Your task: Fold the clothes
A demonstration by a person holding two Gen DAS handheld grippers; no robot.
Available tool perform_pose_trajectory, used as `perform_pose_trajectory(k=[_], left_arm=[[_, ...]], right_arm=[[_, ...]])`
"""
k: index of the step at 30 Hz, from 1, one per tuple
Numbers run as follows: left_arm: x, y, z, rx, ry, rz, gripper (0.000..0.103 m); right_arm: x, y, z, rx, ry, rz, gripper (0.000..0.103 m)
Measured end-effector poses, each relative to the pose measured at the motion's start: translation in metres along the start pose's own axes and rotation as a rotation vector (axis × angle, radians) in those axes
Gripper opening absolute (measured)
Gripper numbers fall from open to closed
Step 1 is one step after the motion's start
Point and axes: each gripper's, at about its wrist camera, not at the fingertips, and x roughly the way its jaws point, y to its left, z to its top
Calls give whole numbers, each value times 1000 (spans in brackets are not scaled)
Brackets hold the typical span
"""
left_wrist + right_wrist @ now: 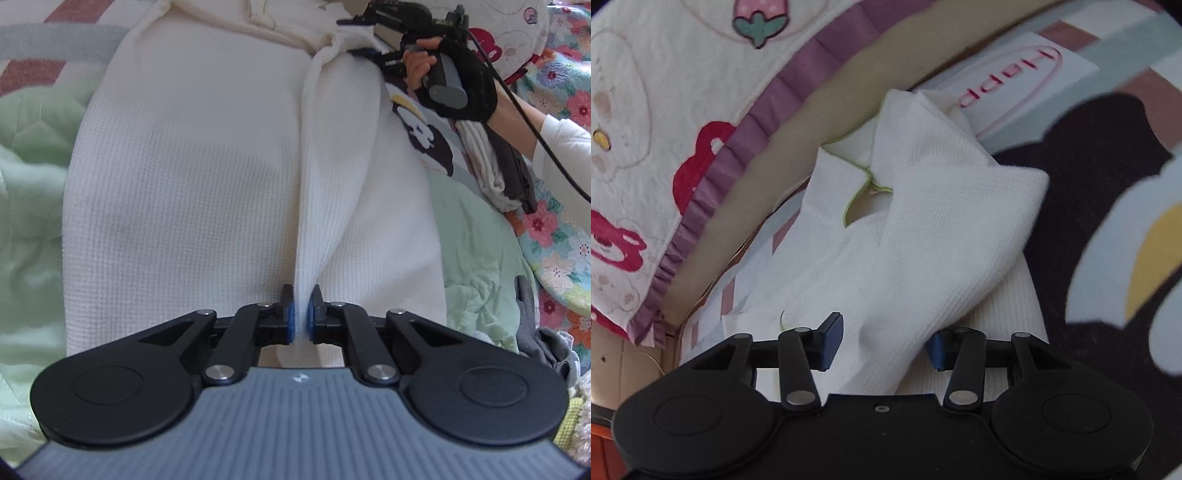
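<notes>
A white waffle-knit garment [184, 166] lies spread on the bed, with a raised ridge of cloth running up its middle. My left gripper [301, 314] is shut on the near end of that ridge, its blue pads pinching the fabric. At the far end a gloved hand [465, 74] holds my right gripper [360, 37], where the cloth bunches between its fingers. In the right wrist view the right gripper [884, 347] has a thick fold of the garment [942, 221] between its pads, near the green-trimmed collar [857, 166].
A pale green quilt [29, 166] lies to the left and a floral blanket [554, 240] to the right. Folded clothes [495, 166] sit beside a cartoon-print cloth [424, 136]. A strawberry-print pillow [646, 129] with a purple frill borders the collar end.
</notes>
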Motion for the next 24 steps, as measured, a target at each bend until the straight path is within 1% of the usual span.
perform_pose_trajectory(k=[1,3,6,7,9,11,13,15,17,19,21,23,24], left_arm=[[0,1,0,7,1,5,6],[0,0,-1,32,-1,14,6],[-4,-10,-2,123,-23,50,4],[-8,-12,-3,134,-36,51,4],[-24,-18,-3,160,-66,33,3],[-42,-23,-4,185,-92,15,3],[-59,-20,-6,172,-85,12,3],[-73,-17,-8,169,-65,46,3],[-83,-13,-9,165,-47,88,3],[-82,0,-11,98,-15,88,3],[-71,12,-16,53,21,121,3],[-63,16,-20,57,43,176,3],[-61,17,-20,58,51,185,3]], right_arm=[[-4,6,0,-50,-29,1,9],[-11,17,1,-149,-88,2,9],[-26,39,5,-289,-167,-7,9],[-32,54,7,-361,-185,-20,9],[-37,90,9,-554,-189,-41,9],[-31,122,9,-695,-158,-33,9],[-19,152,8,-775,-120,-5,8],[5,183,-3,-858,-65,29,8],[30,207,-26,-933,-5,59,8],[56,222,-51,-985,45,69,8],[74,227,-66,-999,73,68,8],[91,231,-81,-1014,100,67,8],[100,234,-89,-1021,114,67,8]])
